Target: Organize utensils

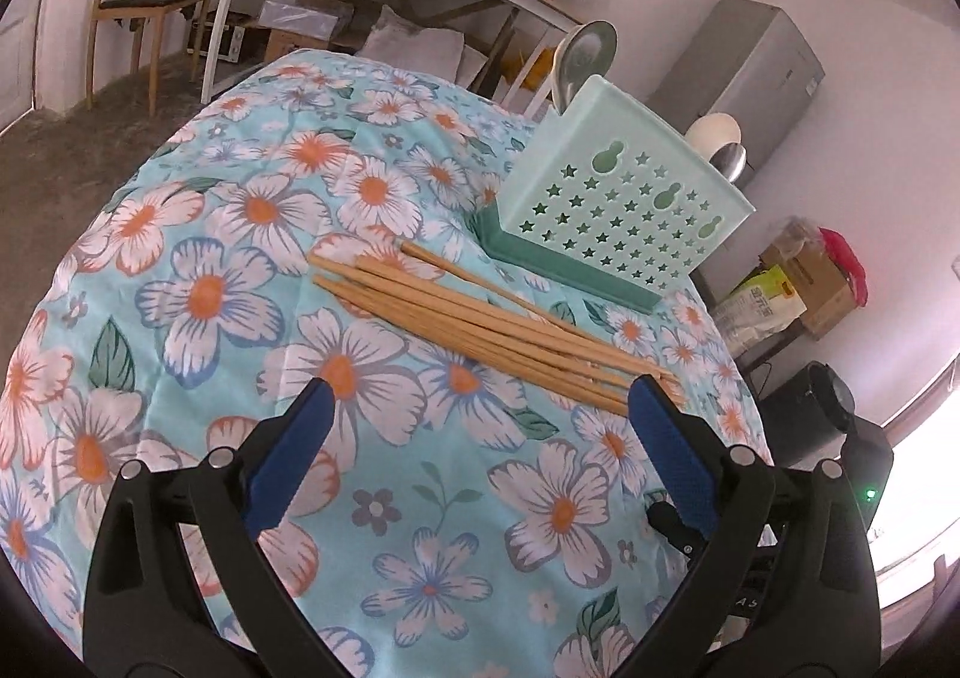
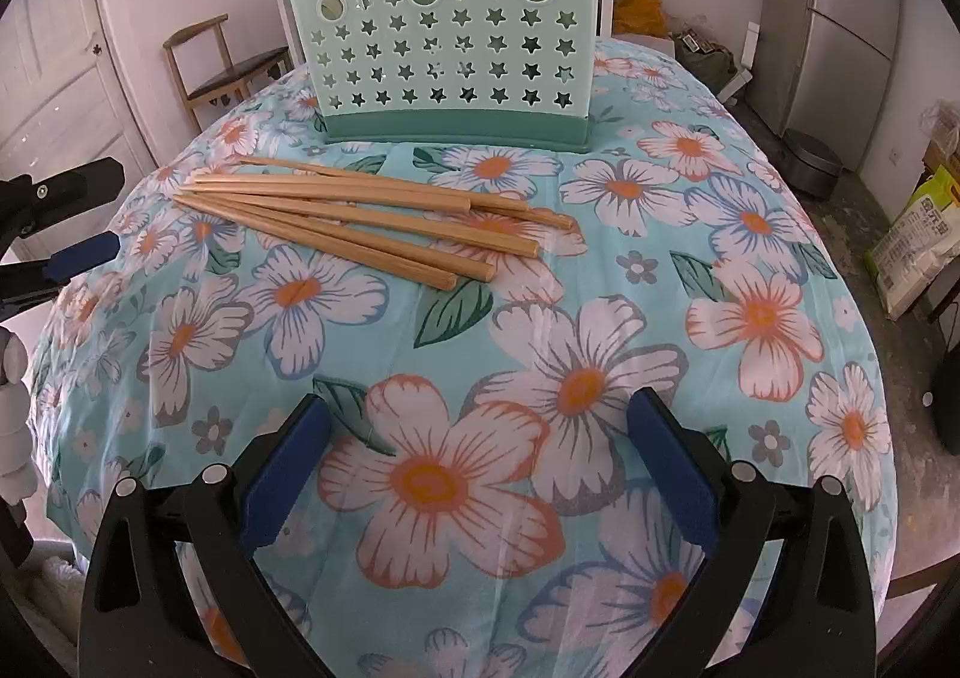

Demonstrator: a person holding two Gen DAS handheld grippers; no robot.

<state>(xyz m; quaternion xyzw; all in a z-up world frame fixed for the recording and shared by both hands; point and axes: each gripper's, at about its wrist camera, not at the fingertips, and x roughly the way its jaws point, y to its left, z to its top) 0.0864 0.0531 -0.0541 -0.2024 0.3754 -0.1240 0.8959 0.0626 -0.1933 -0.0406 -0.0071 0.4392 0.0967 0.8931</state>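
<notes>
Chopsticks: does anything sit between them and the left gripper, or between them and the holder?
Nothing visible does. The open left gripper has only bare tablecloth before the chopsticks, and the green holder stands just behind them, cloth between.

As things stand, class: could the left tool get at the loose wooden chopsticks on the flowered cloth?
Probably yes. The left tool is open and empty, and the wooden chopsticks lie flat just ahead of it, their tips beside one finger. Only bare flowered cloth lies between; the mint-green star-holed holder stands behind them.

No print is clear enough to read, even on the floor sacks point(image 2: 915, 246).
</notes>
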